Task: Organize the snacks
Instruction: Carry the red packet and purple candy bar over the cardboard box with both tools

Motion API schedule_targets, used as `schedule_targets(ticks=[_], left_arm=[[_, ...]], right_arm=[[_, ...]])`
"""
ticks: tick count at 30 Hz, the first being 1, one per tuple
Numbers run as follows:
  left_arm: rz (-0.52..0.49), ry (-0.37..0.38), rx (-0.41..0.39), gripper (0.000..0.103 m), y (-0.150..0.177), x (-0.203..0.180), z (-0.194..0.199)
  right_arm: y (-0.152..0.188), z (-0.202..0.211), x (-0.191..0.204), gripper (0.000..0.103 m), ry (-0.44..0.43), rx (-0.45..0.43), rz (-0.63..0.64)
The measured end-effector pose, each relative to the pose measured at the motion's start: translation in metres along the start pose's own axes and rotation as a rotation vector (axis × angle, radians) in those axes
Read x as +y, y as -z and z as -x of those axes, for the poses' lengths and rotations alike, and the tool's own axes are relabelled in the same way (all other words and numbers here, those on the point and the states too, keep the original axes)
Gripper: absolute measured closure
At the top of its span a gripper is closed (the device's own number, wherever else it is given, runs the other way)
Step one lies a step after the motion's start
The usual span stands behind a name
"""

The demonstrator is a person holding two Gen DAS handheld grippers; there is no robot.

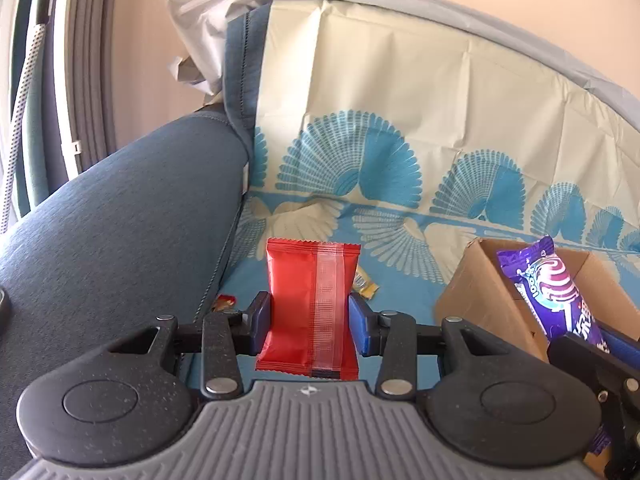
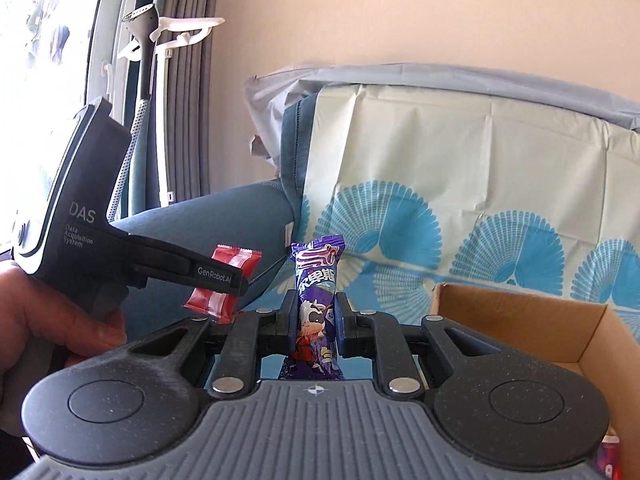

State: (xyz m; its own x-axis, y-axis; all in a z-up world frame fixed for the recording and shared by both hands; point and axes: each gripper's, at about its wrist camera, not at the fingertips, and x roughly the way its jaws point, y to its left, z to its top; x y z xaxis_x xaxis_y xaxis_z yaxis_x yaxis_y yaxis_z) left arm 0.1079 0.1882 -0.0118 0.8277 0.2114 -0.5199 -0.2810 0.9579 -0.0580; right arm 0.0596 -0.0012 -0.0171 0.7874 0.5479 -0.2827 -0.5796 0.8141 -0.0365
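Note:
My left gripper (image 1: pixel 311 322) is shut on a red snack packet (image 1: pixel 310 308), held upright above the blue patterned sheet (image 1: pixel 400 280). In the right wrist view the same left gripper (image 2: pixel 236 284) is seen from the side with the red packet (image 2: pixel 226 278) between its fingers, a hand holding its handle at lower left. My right gripper (image 2: pixel 316 322) is shut on a purple snack packet (image 2: pixel 316 304) with a cartoon cow, also upright. That purple packet (image 1: pixel 548 288) shows in the left wrist view in front of an open cardboard box (image 1: pixel 472 292).
The cardboard box (image 2: pixel 520 320) lies open at the right on the sheet. A blue sofa arm (image 1: pixel 120 220) rises at the left. Small wrapped sweets (image 1: pixel 366 284) lie on the sheet behind the red packet. Curtains and a window stand at far left.

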Motion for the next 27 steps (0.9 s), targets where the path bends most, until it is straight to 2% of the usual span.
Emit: schedule_targets(ticks=[11,27], left_arm=[[-0.032,0.074,-0.050,0.057,-0.004,-0.037,-0.005],[-0.046,0.165,-0.089,0.057,-0.006,-0.083,-0.011]], right_arm=[[-0.004,0.015,-0.046,0.084,0.077,-0.031,-0.027],[0.007,0.025,-0.096,0.084,0.185,-0.022,-0.059]])
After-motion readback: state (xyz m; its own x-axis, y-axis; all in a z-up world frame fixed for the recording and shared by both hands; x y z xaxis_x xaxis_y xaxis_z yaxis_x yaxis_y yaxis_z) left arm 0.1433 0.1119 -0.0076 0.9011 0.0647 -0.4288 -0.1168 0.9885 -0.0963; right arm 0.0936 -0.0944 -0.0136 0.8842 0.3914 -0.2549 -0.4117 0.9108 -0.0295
